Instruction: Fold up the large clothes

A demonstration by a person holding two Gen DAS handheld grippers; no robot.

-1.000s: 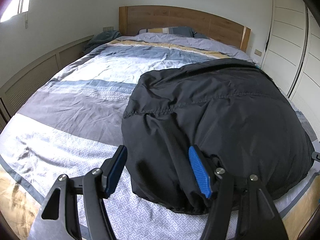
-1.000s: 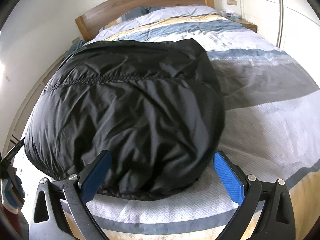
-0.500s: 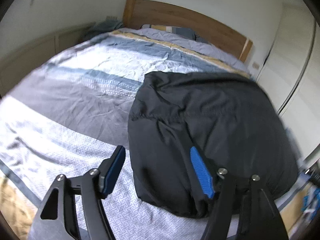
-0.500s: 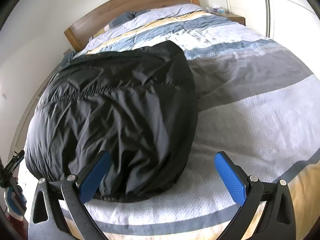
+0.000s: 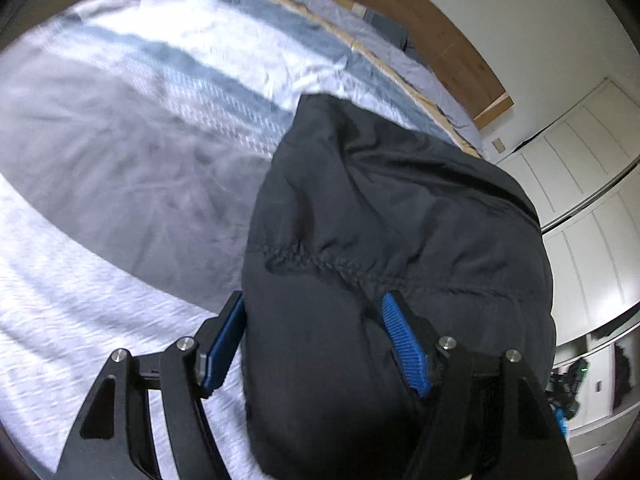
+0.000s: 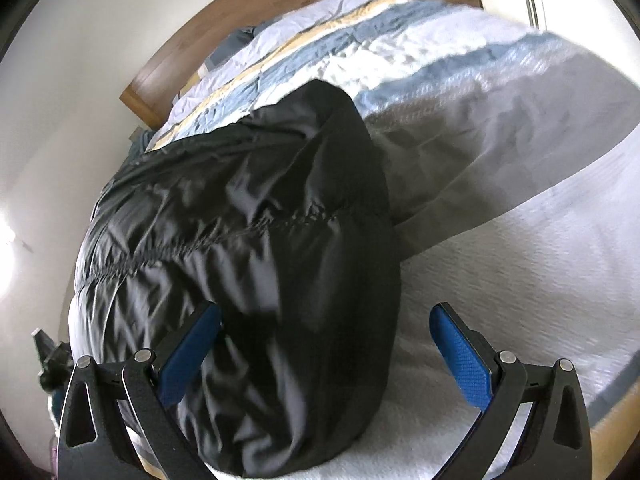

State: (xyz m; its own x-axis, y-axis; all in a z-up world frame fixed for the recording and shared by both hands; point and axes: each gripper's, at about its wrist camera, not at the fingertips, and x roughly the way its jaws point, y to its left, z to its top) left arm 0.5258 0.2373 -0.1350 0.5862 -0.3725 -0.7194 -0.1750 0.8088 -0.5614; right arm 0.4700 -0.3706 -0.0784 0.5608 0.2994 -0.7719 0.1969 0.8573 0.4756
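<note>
A large black puffy jacket [image 5: 400, 220] lies folded in a thick bundle on the striped bedspread [image 5: 120, 152]. My left gripper [image 5: 316, 348] is open, its blue pads either side of the bundle's near left corner. In the right wrist view the jacket [image 6: 240, 240] fills the left and centre. My right gripper [image 6: 324, 356] is open around the bundle's near right edge, its left pad against the fabric and its right pad over the bedspread [image 6: 500, 240].
A wooden headboard [image 5: 420, 28] and pillows stand at the far end of the bed. White wardrobe doors [image 5: 580, 200] run along the right side. A bedside table [image 6: 460, 0] stands by the headboard. A white wall [image 6: 52, 120] lies to the left.
Both grippers have moved forward and lower onto the jacket's near end, and both views have tilted. The jacket bundle now sits between the fingers of each gripper. Both stay open.
</note>
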